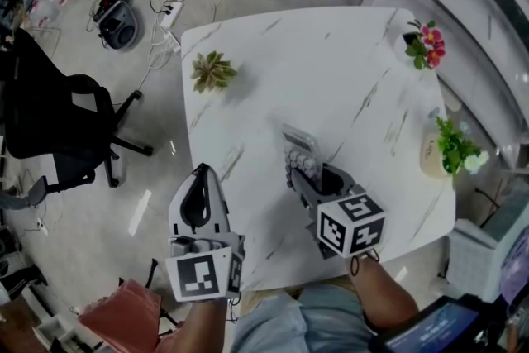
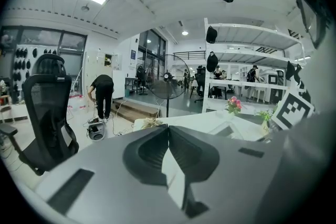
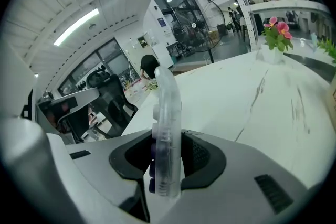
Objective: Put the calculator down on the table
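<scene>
Clear plastic forms the calculator (image 3: 167, 128): a see-through shell, seen edge-on in the right gripper view, with pale keys on its left face and darker purple ones lower down. The right claw (image 1: 302, 178) pinches its near end, a pad on each flat face, so it juts ahead of the claw over the white marbled worktop (image 1: 347, 70). Whether it touches the worktop I cannot tell. Off to that claw's left, the left claw (image 1: 201, 174) is pressed together, holding nothing.
</scene>
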`<state>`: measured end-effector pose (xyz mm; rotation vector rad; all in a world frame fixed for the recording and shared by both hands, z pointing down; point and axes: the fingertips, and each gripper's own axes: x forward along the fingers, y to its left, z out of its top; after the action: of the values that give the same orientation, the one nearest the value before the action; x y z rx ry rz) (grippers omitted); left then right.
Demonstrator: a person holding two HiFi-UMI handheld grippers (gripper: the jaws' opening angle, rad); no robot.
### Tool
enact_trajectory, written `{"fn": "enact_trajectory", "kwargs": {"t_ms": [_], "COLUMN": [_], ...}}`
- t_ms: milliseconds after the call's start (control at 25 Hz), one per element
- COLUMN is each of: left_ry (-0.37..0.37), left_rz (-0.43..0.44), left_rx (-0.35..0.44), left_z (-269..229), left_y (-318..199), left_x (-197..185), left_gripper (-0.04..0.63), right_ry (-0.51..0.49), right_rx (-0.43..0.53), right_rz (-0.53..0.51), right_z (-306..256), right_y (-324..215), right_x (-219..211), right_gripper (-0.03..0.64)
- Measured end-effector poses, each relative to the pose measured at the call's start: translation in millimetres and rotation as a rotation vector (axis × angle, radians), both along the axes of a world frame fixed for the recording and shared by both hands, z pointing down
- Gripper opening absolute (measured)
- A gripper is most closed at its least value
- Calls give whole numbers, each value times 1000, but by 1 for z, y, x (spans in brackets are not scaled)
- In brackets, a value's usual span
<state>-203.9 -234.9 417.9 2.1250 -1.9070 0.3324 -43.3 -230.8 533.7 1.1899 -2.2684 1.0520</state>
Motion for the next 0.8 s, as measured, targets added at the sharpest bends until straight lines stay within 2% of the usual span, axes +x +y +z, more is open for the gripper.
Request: {"fn": "enact_trajectory", "kwargs": {"t_ms": [440,680,800], "left_ry": [6,12,6], "left_rz": [-29,-41,-41], "left_rx": [8,-14,0], "left_z": [-3,1,1], "left_y": [-22,-28,-30], "left_x": [-8,-12,-14], "left_gripper": [8,8,9], "right_ry": [-113,-133,-122], "right_rx": [-160,-188,-182], "right_rz": [91,102,89], "right_z": [16,23,23], "right_y": [-25,-33,-34], "right_x": [1,0,-1], "right_gripper": [149,150,153]}}
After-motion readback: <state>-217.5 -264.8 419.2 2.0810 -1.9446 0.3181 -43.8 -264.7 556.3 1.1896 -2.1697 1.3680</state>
